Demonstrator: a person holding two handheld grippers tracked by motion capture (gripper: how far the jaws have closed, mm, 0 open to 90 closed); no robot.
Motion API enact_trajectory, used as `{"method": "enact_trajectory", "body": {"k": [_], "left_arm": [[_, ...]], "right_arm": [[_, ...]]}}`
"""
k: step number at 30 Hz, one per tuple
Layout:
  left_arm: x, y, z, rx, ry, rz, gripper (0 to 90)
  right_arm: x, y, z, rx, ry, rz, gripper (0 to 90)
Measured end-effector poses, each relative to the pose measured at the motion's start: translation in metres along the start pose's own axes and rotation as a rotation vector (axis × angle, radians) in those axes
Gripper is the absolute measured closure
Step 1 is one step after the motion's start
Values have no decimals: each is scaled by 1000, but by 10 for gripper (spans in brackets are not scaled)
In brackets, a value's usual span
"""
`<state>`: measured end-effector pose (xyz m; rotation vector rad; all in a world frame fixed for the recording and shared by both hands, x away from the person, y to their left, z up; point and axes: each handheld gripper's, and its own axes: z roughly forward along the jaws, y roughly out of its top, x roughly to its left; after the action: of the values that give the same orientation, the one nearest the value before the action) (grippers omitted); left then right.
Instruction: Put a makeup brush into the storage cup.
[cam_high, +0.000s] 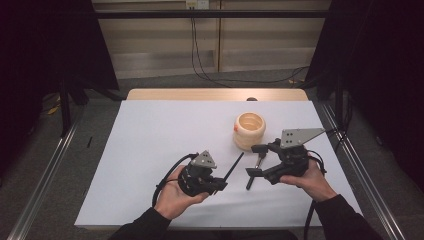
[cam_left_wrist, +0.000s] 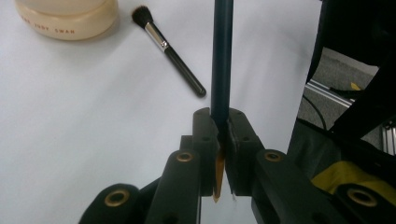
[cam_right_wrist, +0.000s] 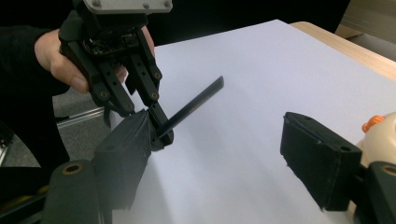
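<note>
1. Left gripper, held in the person's left hand near the table's front edge, clamps a slim dark stick between its jaws; the stick angles up and away toward the middle of the table.
2. Seen in the left gripper view, the jaws are pressed tight on the dark stick, and a thin orange-tipped end of it pokes out behind the pads toward the camera.
3. Right gripper, held in the person's right hand, stands with its jaws apart and nothing between them; no earlier look at them is on offer.
4. Between those spread jaws in the high view lies a makeup brush flat on the white table cover, its bristle end pointing toward a cream-coloured ribbed jar.
5. From the left gripper view, the makeup brush lies just beside the jar, with its dark bristles nearest the jar and its black handle running away from it.
6. Right gripper view catches the left gripper across the cover, the stick jutting from its closed jaws, with the right gripper's own two black jaws wide apart in the foreground.
7. Beyond the cover, a strip of bare wooden table edge shows at the far side.
</note>
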<state>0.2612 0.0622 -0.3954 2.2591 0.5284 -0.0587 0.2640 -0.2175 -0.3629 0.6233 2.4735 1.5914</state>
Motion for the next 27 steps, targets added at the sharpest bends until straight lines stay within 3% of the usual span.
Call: {"method": "enact_trajectory", "body": {"k": [6,13,16,17,20,22,23,27], "left_arm": [[4,2,-4,34,2,0,841],[3,2,-1,72,31,-6,841],[3,3,0,103,20,12,841],[4,3,-1,135,19,40,841],[3,3,2,155,7,47,841],[3,2,3,172,6,53,841],[1,1,5,167,2,32,840],[1,4,6,227,-6,81,841]], "right_arm": [[-3,-3,-1,57,3,-20,270],[-2,-5,2,108,48,-57,354],[-2,-4,1,116,61,-63,357],[-2,-5,1,127,69,-64,367],[-3,-6,2,156,73,-76,380],[-3,-8,4,186,79,-87,389],[-2,-8,5,204,90,-93,390],[2,-9,11,274,105,-130,423]]}}
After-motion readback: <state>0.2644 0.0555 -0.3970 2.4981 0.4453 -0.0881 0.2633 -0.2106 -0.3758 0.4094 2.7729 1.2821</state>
